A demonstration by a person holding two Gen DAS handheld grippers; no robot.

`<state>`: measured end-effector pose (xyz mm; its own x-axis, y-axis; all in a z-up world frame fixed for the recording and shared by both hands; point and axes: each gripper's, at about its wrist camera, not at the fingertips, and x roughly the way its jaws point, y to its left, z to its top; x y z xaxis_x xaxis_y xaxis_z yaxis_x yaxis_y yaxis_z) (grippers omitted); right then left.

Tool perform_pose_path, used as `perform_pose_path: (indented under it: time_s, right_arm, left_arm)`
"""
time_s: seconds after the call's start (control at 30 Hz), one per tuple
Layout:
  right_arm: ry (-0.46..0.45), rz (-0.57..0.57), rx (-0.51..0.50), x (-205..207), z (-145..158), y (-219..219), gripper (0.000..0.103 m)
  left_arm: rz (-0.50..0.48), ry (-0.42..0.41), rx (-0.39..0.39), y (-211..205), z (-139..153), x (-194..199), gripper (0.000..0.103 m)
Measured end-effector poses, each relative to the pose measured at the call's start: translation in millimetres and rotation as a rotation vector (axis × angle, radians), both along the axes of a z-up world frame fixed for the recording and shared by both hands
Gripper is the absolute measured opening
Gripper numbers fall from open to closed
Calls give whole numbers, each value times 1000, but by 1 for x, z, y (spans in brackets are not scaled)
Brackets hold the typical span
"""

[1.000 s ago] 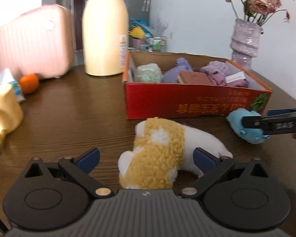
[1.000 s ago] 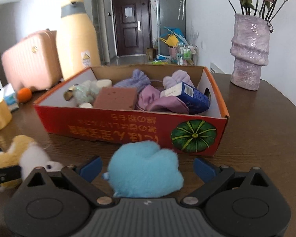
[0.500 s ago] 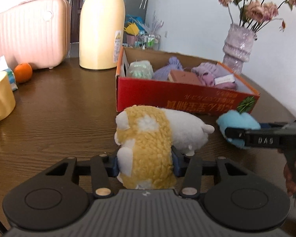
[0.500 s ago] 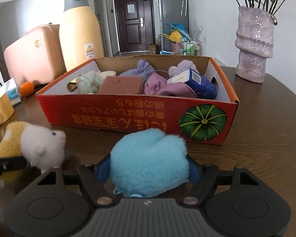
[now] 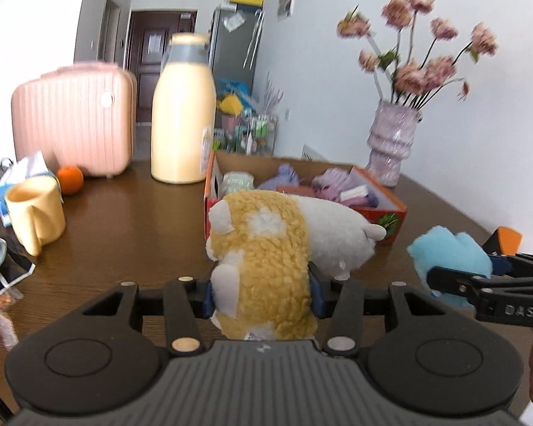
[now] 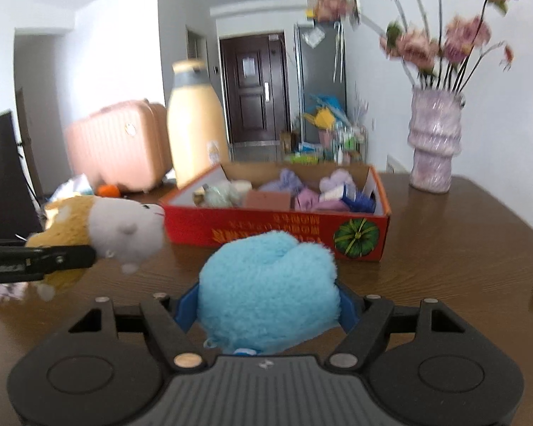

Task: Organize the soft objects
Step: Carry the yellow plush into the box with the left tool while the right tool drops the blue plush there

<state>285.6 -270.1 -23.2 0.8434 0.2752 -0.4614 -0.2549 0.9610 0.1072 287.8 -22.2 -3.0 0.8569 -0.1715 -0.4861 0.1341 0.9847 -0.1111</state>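
Observation:
A yellow and white plush hamster (image 5: 266, 259) hangs above the brown table, with my left gripper (image 5: 263, 293) shut on its rear half. The same hamster (image 6: 106, 230) shows at the left of the right wrist view. A fluffy blue plush (image 6: 270, 291) is squeezed between the blue pads of my right gripper (image 6: 266, 301), also lifted off the table; the left wrist view shows this blue plush (image 5: 451, 252) at its right. Beyond both stands a red cardboard box (image 6: 277, 229) (image 5: 394, 213) holding purple and green soft things.
A tall cream bottle (image 5: 183, 113), a pink suitcase (image 5: 71, 124), an orange (image 5: 70, 178) and a yellow mug (image 5: 35, 213) stand at the left. A purple vase with flowers (image 6: 435, 142) stands right of the box. Table wood (image 6: 462, 248) lies around it.
Both grippers shut on their plush toys, then lifted them off the table and drew back from the red box, which now looks smaller and farther.

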Motion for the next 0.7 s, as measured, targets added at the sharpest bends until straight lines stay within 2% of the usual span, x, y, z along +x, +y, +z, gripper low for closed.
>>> perform_pose_path:
  time_s: [0.2,0.43,0.7]
  right_arm:
    - [-94,2,8,-66,26,-4,74]
    - [-175,5,33,-135,35,-4,74]
    - [-254,-19,41,-183,48,-11,74]
  left_arm:
    - [-6,-87,-6,-2,24,-53,48]
    - [2,-176,-22,2,37,-121,48]
    - [-10,-242,-34,4,52,-161,48]
